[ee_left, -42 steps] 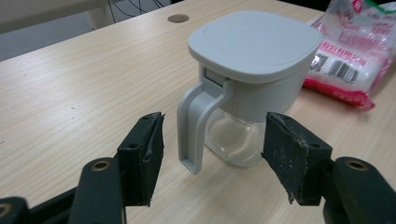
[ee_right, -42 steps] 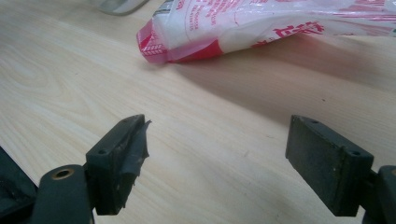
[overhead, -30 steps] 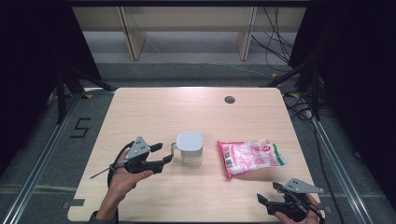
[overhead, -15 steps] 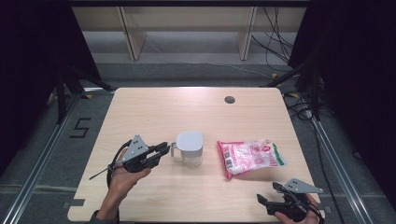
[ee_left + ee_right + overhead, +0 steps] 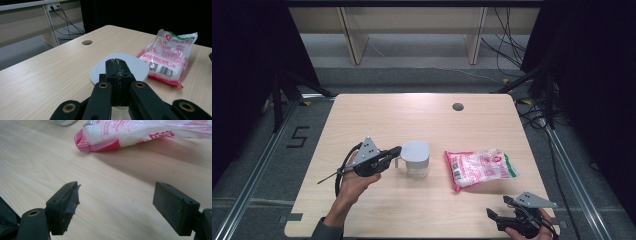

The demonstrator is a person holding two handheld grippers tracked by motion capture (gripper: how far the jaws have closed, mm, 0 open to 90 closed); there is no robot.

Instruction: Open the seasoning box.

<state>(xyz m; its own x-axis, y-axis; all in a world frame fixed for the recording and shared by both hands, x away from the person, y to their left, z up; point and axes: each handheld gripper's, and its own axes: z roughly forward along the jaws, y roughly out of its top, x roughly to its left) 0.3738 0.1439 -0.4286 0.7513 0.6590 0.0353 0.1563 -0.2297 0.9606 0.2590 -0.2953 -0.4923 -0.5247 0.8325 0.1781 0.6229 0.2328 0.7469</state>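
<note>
A white lidded cup [image 5: 416, 157] stands mid-table, its handle turned left. My left gripper [image 5: 395, 150] sits right at that handle. Its jaws have just been closing and now stand shut. In the left gripper view the pads [image 5: 116, 62] meet in a thin seam above the near rim of the lid [image 5: 136, 67]; whether the handle is caught lower down is hidden. A pink and white bag [image 5: 482, 168] lies flat to the right of the cup. My right gripper [image 5: 497, 206] rests near the front right edge, open, with bare wood between its pads [image 5: 116, 202] and the bag [image 5: 140, 130] ahead.
The light wooden table [image 5: 377, 115] has a round cable hole [image 5: 457, 106] at its far right. Black cables trail on the floor beyond the far right corner. A cable loops out left of my left hand.
The left gripper's jaws have closed from wide open to shut at the cup's handle, and the hand edged slightly toward the cup. The right gripper, cup and bag have kept still.
</note>
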